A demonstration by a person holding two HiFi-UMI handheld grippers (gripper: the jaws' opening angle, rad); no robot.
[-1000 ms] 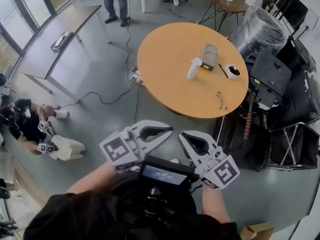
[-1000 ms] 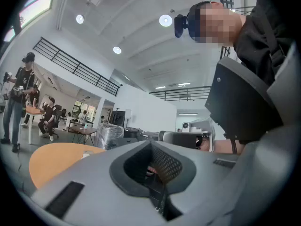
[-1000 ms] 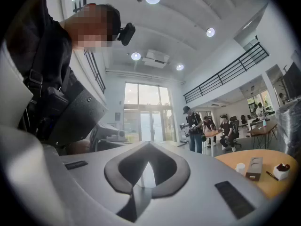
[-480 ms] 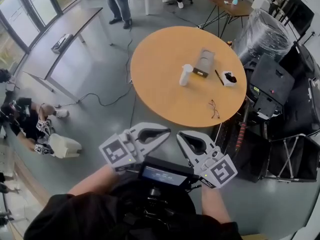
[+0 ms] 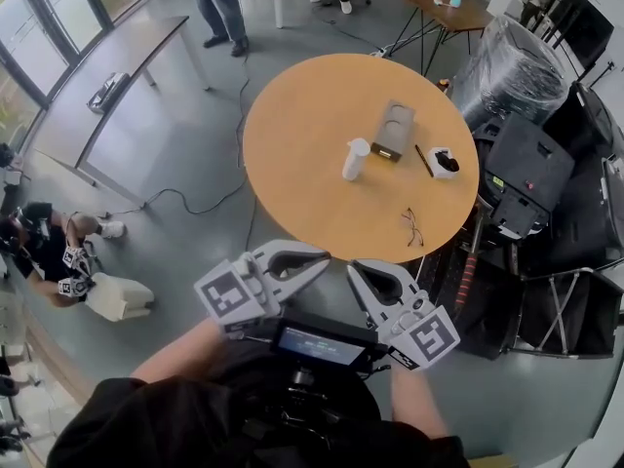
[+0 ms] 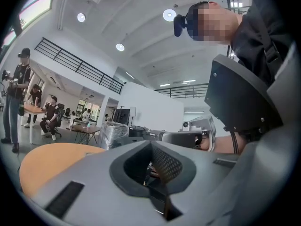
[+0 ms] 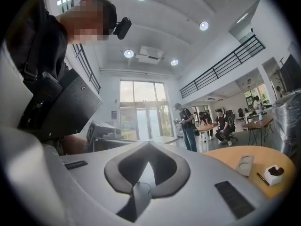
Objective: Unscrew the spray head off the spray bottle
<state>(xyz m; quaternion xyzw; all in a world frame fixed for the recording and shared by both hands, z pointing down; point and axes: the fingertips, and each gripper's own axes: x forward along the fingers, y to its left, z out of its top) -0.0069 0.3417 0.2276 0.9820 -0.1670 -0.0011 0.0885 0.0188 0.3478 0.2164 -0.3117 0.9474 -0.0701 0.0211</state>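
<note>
Head view: round orange worktop ahead, its near rim just beyond the tips of both grippers. Open grey floor to its left, crossed by a black cable. On its right, black equipment cases crowd close to the rim. A long grey table stands farther left, and a person sits on the floor well clear of it. Left gripper and right gripper are held side by side, jaws together on both, nothing in them. Only print seen: the black-and-white square markers on the gripper cubes. The lines on the small chest screen are too small to read. Spray bottle: white, upright, head on top, near the middle of the worktop, well apart from both grippers. It stands just left of a flat grey tray, not touching it. Right of the tray lie a pen and a small white box, with spectacles nearer the rim. Left gripper view: jaws of the left gripper closed on each other, empty. Worktop rim low at left, a standing person beyond. Right gripper view: jaws of the right gripper likewise closed and empty. Worktop at lower right carries the tray, pen and box.
</note>
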